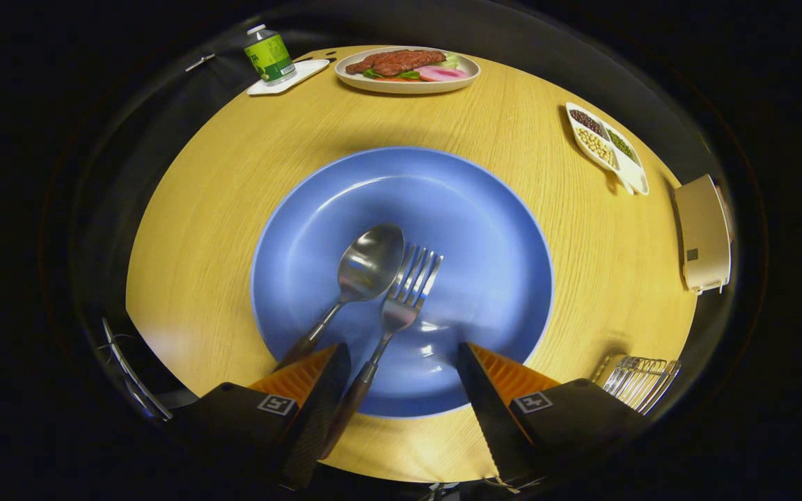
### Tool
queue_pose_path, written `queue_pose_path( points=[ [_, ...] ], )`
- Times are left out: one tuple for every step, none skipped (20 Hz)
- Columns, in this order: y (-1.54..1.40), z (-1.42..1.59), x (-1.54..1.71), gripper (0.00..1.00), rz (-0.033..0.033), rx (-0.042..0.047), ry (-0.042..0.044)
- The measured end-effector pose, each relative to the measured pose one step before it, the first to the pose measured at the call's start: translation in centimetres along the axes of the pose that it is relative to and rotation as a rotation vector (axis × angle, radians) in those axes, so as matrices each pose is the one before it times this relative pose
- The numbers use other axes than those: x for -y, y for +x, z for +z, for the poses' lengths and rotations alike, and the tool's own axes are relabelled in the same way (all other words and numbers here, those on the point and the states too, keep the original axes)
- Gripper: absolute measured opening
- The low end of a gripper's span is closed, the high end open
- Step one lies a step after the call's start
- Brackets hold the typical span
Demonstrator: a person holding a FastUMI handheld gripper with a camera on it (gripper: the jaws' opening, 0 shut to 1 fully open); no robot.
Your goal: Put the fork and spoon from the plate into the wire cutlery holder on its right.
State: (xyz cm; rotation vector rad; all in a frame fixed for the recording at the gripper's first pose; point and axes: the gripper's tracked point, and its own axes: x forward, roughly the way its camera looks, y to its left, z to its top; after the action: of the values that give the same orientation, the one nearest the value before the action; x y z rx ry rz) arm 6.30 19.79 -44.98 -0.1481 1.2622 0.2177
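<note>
A blue plate (pixel 484 229) lies on the round wooden table just ahead of my fingers. On it rest a steel spoon (pixel 366 268) and a steel fork (pixel 406 289), side by side, both with dark wooden handles pointing back toward me. My gripper (pixel 401 355) is open above the plate's near rim. The fork's handle runs between the two fingers, close to the left fingertip (pixel 335 362). The spoon's handle passes behind that left finger. The wire cutlery holder (pixel 638 381) stands to the right of the plate, beside my right finger.
Beyond the plate stands a white plate of meat and vegetables (pixel 406 69). A green bottle (pixel 270 56) stands on a small white tray. A divided dish of beans (pixel 606 145) and a cream box (pixel 704 233) sit toward the right edge of the table.
</note>
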Motion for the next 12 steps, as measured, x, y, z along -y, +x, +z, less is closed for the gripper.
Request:
queue_pose_path(
  points=[
    [0.093,-0.029,-0.026,0.97,-0.00036,-0.0198,-0.00959],
    [0.083,0.012,-0.097,0.98,0.00128,-0.02653,-0.01306],
    [0.114,-0.072,-0.074,0.98,-0.00159,-0.02748,-0.01481],
    [0.098,-0.007,-0.028,0.99,-0.00094,-0.01866,-0.01563],
    [-0.039,-0.035,-0.118,0.99,0.00508,-0.01277,-0.01464],
    [0.216,0.082,0.072,1.0,0.00361,-0.00414,-0.00653],
    [-0.371,-0.065,0.107,0.99,-0.00004,0.00253,0.00906],
    [0.167,0.046,0.072,1.0,-0.00095,0.00516,0.02413],
    [0.0,0.018,-0.02,0.99,-0.00071,-0.01284,0.02825],
    [0.113,-0.074,0.034,0.99,0.00085,-0.0287,0.02781],
    [-0.079,0.116,0.207,0.99,-0.00687,-0.02235,0.03158],
    [0.005,0.04,0.077,0.99,-0.00452,-0.01325,0.01799]
  ],
)
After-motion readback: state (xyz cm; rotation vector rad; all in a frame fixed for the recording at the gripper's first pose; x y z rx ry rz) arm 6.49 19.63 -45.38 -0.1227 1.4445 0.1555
